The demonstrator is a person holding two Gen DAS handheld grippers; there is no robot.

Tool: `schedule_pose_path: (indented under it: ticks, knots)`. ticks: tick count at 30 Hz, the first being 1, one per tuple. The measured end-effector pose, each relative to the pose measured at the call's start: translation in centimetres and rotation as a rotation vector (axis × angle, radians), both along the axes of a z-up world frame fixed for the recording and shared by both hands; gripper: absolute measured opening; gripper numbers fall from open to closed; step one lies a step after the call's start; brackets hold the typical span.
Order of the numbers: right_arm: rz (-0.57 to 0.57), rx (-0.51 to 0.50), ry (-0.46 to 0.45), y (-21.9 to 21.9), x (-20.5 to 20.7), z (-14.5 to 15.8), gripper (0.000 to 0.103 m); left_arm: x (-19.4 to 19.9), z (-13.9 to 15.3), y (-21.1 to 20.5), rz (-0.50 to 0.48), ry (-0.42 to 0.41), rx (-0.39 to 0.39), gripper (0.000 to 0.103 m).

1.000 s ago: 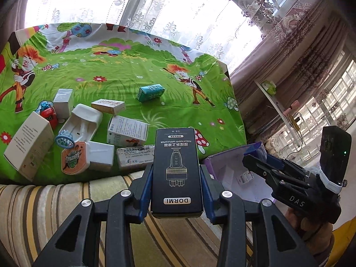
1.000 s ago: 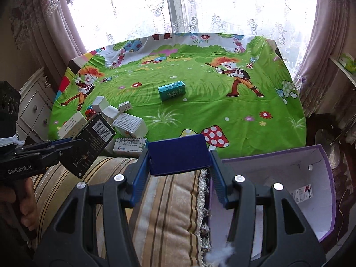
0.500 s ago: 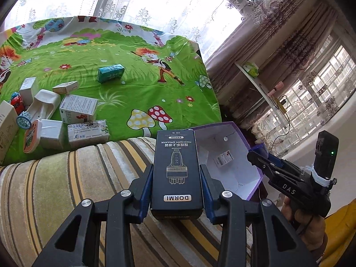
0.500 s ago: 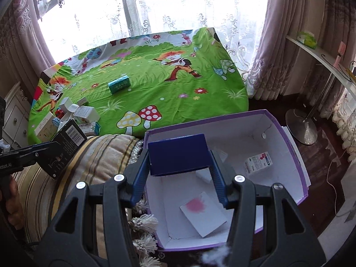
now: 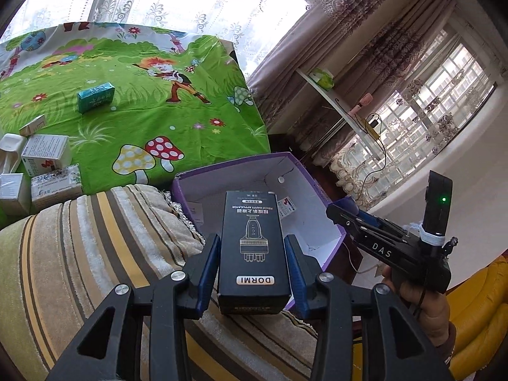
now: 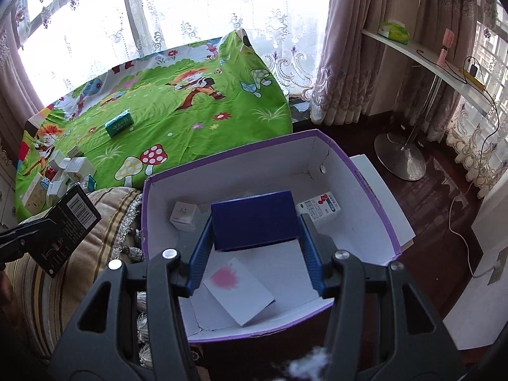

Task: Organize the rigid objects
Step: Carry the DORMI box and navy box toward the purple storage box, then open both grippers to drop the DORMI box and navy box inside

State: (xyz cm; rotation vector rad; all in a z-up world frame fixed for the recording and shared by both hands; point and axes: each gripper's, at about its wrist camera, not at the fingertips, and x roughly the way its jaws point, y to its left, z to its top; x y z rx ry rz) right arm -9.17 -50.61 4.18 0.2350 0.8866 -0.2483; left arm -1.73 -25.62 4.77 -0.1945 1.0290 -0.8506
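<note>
My right gripper (image 6: 255,247) clamps a blue box (image 6: 255,220) above the purple bin (image 6: 374,187); beside the bin, my left gripper (image 5: 254,273) has just loosened its jaws around the black box (image 5: 254,247), with gaps showing.

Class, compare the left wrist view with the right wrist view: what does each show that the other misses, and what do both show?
Left wrist only: the black box's DORMI front, between the left gripper's jaws, which have just been opening. Right wrist only: the pink-blotted card on the purple box's floor. Both: the purple box, and the teal box on the green cloth.
</note>
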Motion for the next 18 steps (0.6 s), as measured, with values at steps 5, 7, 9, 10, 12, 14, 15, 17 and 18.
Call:
schedule_pose_path:
  ticks: [5,7,9,10,12,14,15,17,18]
  knots:
    - [-0.012,-0.002,-0.002,-0.2,-0.2,0.1,0.067,-0.1,-0.1,0.1,0.004,-0.005,0.0,0.058]
    - [-0.007,-0.002,0.001,-0.1,0.1,0.1,0.067,-0.1,-0.1,0.2,0.005,-0.006,-0.001,0.058]
    - [0.004,-0.009,0.001,0.2,0.1,0.2,0.067,-0.1,-0.1,0.3,0.006,-0.008,-0.003,0.058]
    - [0.009,-0.008,0.002,0.3,0.2,0.1,0.067,-0.1,0.0,0.4,0.007,-0.009,-0.003,0.058]
    - [0.018,-0.01,0.003,0.6,0.2,0.1,0.067,-0.2,0.0,0.5,0.01,-0.011,-0.004,0.058]
    - [0.026,0.001,-0.002,0.6,0.2,0.2,0.067,-0.2,0.1,0.8,0.017,-0.017,-0.002,0.058]
    - [0.028,0.008,-0.004,0.7,0.2,0.2,0.068,-0.2,0.2,1.0,0.021,-0.02,0.001,0.058]
    - [0.031,0.011,-0.003,0.8,0.3,0.3,0.07,-0.1,0.3,1.2,0.029,-0.028,0.011,0.058]
    - [0.034,0.011,-0.001,0.9,0.3,0.3,0.07,-0.2,0.4,1.4,0.031,-0.037,0.019,0.058]
